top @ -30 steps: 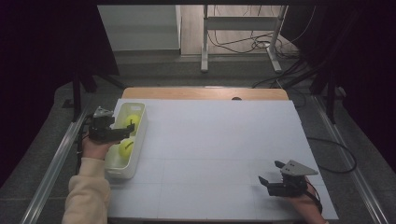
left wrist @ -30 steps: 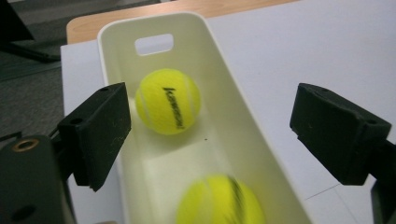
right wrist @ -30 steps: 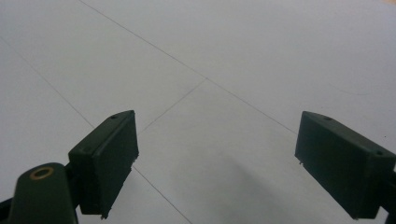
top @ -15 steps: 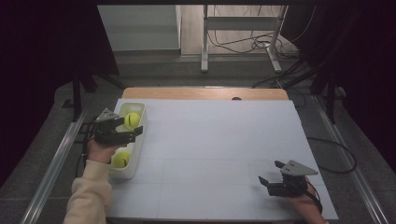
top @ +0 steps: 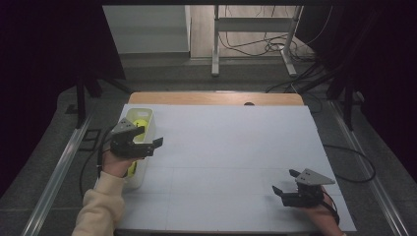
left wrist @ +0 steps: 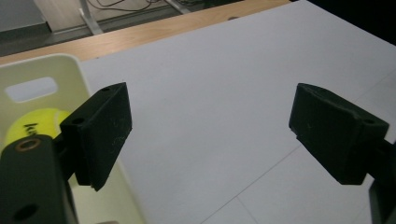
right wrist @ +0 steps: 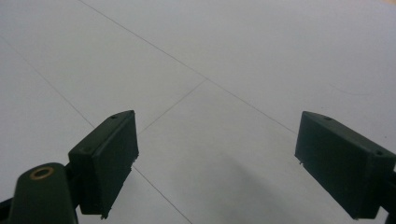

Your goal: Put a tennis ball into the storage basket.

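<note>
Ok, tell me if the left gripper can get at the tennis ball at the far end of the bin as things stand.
Probably yes. The left gripper hangs open and empty beside the white bin, whose top is open. The tennis ball lies uncovered at the far end, with nothing between them; the gripper would need to swing back over the rim.

A white plastic bin, long, narrow and open-topped, stands at the left edge of the white-covered bench, its long side running away from the person. Its far end wall has a slot-shaped handle cutout. Inside lie yellow-green tennis balls: one tennis ball rests near the far end, showing dark lettering in the left gripper view, and a second ball lies nearer the person, partly hidden.
</note>
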`<act>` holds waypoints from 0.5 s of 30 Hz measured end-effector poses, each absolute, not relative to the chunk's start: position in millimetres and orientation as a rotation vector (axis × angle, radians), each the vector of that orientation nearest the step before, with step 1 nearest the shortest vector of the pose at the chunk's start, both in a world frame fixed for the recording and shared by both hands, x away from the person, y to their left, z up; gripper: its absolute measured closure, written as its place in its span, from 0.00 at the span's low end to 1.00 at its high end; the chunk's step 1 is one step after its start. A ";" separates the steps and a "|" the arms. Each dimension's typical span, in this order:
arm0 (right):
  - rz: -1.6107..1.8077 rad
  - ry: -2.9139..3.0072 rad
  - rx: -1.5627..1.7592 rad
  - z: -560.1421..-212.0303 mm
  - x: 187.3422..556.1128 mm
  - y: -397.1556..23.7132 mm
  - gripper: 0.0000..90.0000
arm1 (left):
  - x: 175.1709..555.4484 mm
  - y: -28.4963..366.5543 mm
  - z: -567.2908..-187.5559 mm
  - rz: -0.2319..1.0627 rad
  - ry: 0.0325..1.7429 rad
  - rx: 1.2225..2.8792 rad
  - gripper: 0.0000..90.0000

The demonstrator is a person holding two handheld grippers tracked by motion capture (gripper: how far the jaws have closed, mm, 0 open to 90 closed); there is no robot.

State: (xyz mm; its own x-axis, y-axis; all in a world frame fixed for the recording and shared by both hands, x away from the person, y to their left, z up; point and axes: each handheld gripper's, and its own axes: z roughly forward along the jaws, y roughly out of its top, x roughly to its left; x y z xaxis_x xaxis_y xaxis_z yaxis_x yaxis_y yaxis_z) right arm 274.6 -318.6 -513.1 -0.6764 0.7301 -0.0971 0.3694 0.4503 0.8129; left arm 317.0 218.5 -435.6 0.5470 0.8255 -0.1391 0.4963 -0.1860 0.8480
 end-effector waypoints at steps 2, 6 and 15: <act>1.115 2.269 0.923 -513.1 274.5 -318.6 0.15 | 315.9 214.2 -436.2 0.434 1.071 1.853 0.15; 1.115 2.269 0.923 -513.1 274.6 -318.6 0.15 | 312.8 203.5 -438.6 0.412 1.017 1.874 0.15; 1.113 2.268 0.923 -512.9 274.5 -318.8 0.15 | 305.4 179.6 -447.2 0.380 0.959 1.927 0.15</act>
